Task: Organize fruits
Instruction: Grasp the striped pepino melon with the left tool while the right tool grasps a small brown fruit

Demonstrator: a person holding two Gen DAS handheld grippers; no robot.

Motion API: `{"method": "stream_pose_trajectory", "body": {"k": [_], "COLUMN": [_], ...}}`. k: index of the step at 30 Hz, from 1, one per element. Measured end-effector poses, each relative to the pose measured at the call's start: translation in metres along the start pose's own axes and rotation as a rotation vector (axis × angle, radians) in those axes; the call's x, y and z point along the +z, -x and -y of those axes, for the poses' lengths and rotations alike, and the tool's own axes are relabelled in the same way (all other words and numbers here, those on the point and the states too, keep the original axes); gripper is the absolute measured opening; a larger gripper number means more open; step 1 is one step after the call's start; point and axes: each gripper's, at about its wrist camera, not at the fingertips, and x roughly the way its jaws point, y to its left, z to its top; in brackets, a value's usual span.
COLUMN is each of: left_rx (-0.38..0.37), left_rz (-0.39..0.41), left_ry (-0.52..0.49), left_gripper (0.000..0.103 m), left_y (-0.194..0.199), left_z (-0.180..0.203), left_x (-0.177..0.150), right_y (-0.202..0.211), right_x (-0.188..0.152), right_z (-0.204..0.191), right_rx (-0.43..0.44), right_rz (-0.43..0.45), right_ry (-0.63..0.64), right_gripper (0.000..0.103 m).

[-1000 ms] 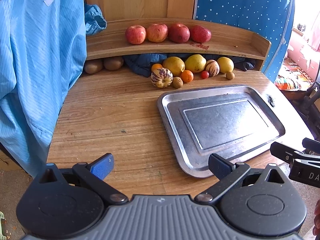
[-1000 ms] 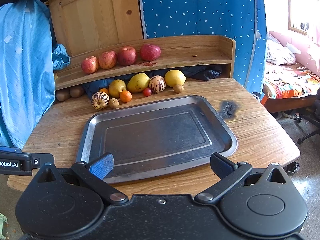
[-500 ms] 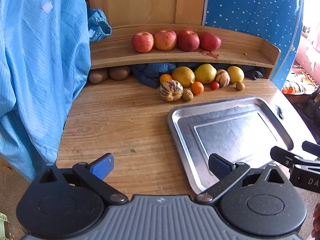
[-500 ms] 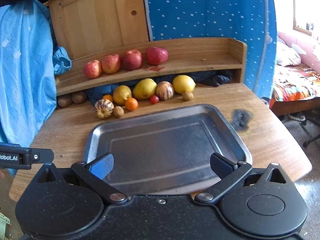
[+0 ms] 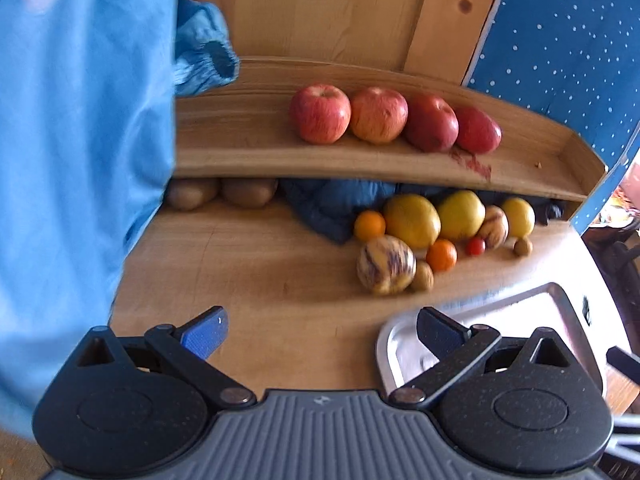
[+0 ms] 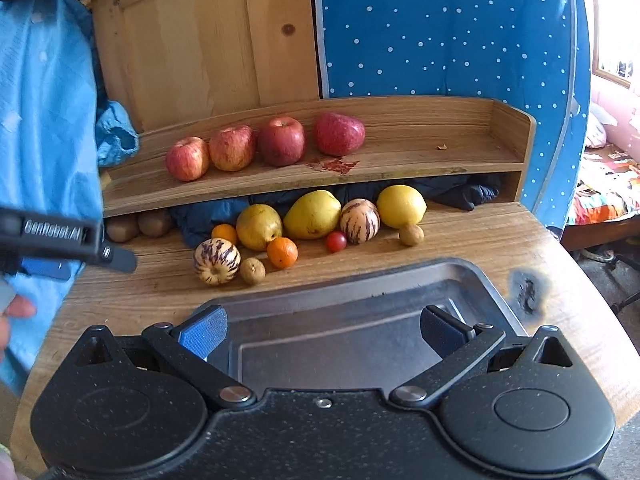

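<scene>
Wooden table [image 6: 472, 240] with a burnt-looking black mark near the right edge. A metal tray [image 6: 360, 292] sits flat on it up front. Behind the tray there's loose fruit on the tabletop: two striped melons [image 6: 217, 261], pears [image 6: 312, 215], a lemon [image 6: 401, 205], two oranges [image 6: 282, 252], a cherry tomato [image 6: 335, 241], plus small brown fruits. A low wooden shelf [image 6: 420, 156] stands at the back, with four red apples [image 6: 236, 147] in a row on it, next to a red stain. Dark cloth [image 6: 460, 192] is stuffed underneath.

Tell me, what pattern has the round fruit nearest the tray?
Cream skin with dark purple stripes; clearest in the right wrist view.
</scene>
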Motion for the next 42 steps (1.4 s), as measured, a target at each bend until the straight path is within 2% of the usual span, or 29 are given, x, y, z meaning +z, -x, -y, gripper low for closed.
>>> {"method": "stream_pose_trajectory", "body": {"k": [4, 7, 10, 12, 16, 19, 25, 26, 33, 42], "left_rx": [-0.062, -0.137, -0.177, -0.212, -0.251, -0.288, -0.317, -0.321, -0.356, -0.373], "left_rz": [-0.026, -0.068, -0.117, -0.151, -0.213, -0.253, -0.287, -0.296, -0.361, -0.385], "left_ry": [-0.025, -0.04, -0.078, -0.096, -0.08, -0.057, -0.071, -0.068, -0.035, 0.015], "left_gripper": [0.102, 0.102, 0.102, 0.102, 0.099, 0.097, 0.086, 0.08, 0.06, 0.059], "left_y": [-0.028, -0.052, -0.072, -0.082, -0.102, -0.111, -0.122, -0.124, -0.139, -0.152], "left_z": [-0.007, -0.009, -0.006, -0.002, 0.001, 0.001, 0.006, 0.007, 0.007, 0.005], "left_x": [0.025, 0.042, 0.052, 0.056, 0.059, 0.059, 0.06, 0.061, 0.064, 0.066], "right_y": [-0.021, -0.037, -0.057, -0.067, -0.089, -0.102, -0.127, -0.13, -0.148, -0.161], "right_x": [0.009, 0.017, 0.023, 0.024, 0.022, 0.022, 0.026, 0.027, 0.031, 0.033], "right_z": [-0.014, -0.025, -0.034, -0.041, -0.054, -0.058, -0.062, -0.064, -0.069, -0.065], "right_rx": [-0.036, -0.054, -0.052, -0.041, -0.026, -0.019, 0.013, 0.018, 0.045, 0.068], "right_rz": [-0.021, -0.032, -0.067, -0.087, -0.132, -0.14, -0.17, -0.172, -0.194, -0.214], "right_ry": [0.021, 0.034, 0.047, 0.064, 0.138, 0.166, 0.191, 0.197, 0.203, 0.171], "right_gripper": [0.102, 0.102, 0.101, 0.098, 0.086, 0.083, 0.062, 0.057, 0.045, 0.037]}}
